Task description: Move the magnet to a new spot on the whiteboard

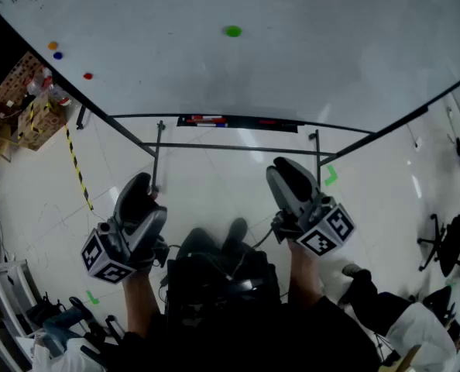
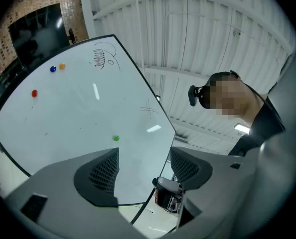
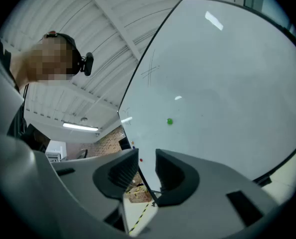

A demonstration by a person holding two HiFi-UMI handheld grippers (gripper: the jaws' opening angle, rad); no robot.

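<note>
- The whiteboard (image 1: 307, 68) fills the scene ahead of a person who, by the look of it, has not yet begun. No magnet is gripped, so picking up, shifting and setting down all seem to lie ahead.
- The left tongs (image 2: 140, 171) are held low with jaws wide apart and nothing between them.
- The right tongs (image 3: 145, 166) show a narrower gap, also empty.
- The green magnet (image 1: 231, 31), the likeliest target, clings near the board's middle, well apart from both tongs and roughly between their lines of aim.
- An orange magnet (image 1: 53, 46), a blue magnet (image 1: 57, 55) and a red magnet (image 1: 87, 76) sit near the board's left edge.
</note>
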